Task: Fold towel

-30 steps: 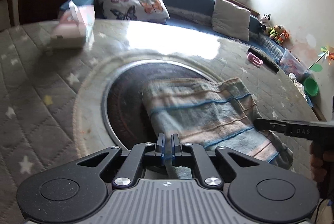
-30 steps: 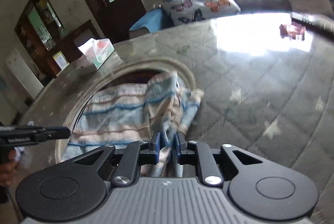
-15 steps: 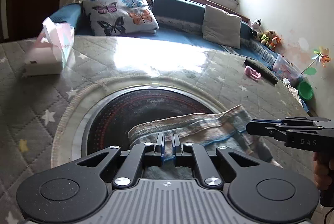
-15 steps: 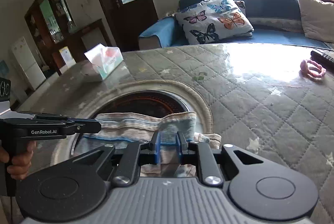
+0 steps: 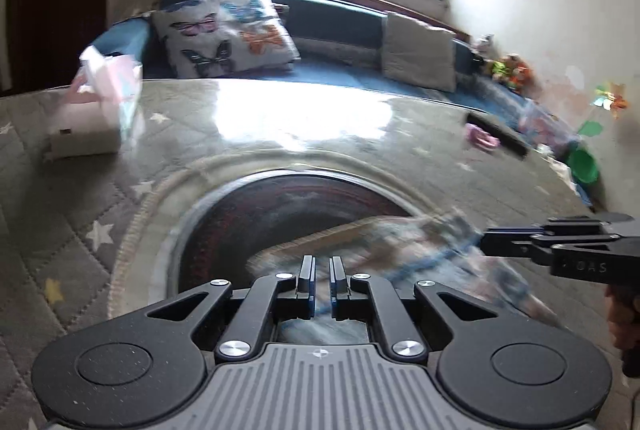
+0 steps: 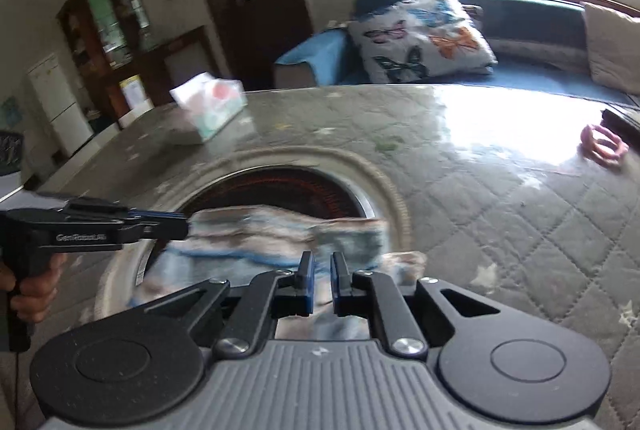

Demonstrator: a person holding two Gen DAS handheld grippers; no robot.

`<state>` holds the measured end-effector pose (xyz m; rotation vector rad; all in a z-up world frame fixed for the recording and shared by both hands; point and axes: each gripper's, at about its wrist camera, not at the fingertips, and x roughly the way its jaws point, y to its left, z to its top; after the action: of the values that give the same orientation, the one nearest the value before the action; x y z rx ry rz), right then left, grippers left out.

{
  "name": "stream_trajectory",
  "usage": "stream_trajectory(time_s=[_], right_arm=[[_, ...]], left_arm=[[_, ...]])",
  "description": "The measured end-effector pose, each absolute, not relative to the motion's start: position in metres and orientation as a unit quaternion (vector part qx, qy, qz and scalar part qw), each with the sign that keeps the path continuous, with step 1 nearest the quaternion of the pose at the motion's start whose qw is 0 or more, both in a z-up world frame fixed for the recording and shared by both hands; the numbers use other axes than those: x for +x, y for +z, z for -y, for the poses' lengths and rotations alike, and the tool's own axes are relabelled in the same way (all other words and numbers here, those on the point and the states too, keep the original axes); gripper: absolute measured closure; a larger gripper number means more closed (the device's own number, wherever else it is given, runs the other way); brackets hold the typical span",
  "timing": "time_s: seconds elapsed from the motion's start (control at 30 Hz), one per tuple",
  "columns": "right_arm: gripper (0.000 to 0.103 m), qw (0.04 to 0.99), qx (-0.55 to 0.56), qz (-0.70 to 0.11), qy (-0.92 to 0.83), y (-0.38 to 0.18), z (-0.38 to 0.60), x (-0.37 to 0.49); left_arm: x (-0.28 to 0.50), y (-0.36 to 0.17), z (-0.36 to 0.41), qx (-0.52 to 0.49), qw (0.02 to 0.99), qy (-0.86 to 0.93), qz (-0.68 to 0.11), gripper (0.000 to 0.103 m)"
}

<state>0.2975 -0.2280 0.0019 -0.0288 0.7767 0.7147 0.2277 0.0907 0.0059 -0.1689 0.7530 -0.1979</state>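
We saw the striped towel (image 5: 384, 250) blurred, lying over the dark round inset (image 5: 280, 205) in the quilted desk (image 5: 72, 230). Our left hand-held gripper (image 5: 321, 284) had its jaws drawn close with towel cloth between them, at the inset's near edge. Our right hand-held gripper (image 6: 321, 284) likewise pinched a fold of the towel (image 6: 280, 238), on the inset's near right side. Each one showed at the towel's far corner in the other's view. A tissue box (image 6: 210, 105) with a tissue sticking out stood on the desk beyond the inset. A pink ring (image 6: 604, 143) lay far to the inset's right.
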Motion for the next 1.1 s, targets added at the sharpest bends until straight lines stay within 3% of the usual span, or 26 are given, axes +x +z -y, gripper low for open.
stream_trajectory(time_s=[0.4, 0.73, 1.1], right_arm=[[0.085, 0.849, -0.046, -0.379, 0.365, 0.004, 0.239, 0.249], [0.082, 0.851, -0.073, -0.368, 0.368, -0.002, 0.251, 0.202], [0.082, 0.853, -0.038, -0.385, 0.351, -0.008, 0.267, 0.201]], left_arm=[[0.18, 0.004, -0.075, -0.038, 0.921, -0.126, -0.367, 0.095], [0.124, -0.001, -0.029, -0.003, 0.904, -0.211, -0.372, 0.095], [0.112, -0.012, -0.036, -0.004, 0.897, -0.215, -0.386, 0.095]])
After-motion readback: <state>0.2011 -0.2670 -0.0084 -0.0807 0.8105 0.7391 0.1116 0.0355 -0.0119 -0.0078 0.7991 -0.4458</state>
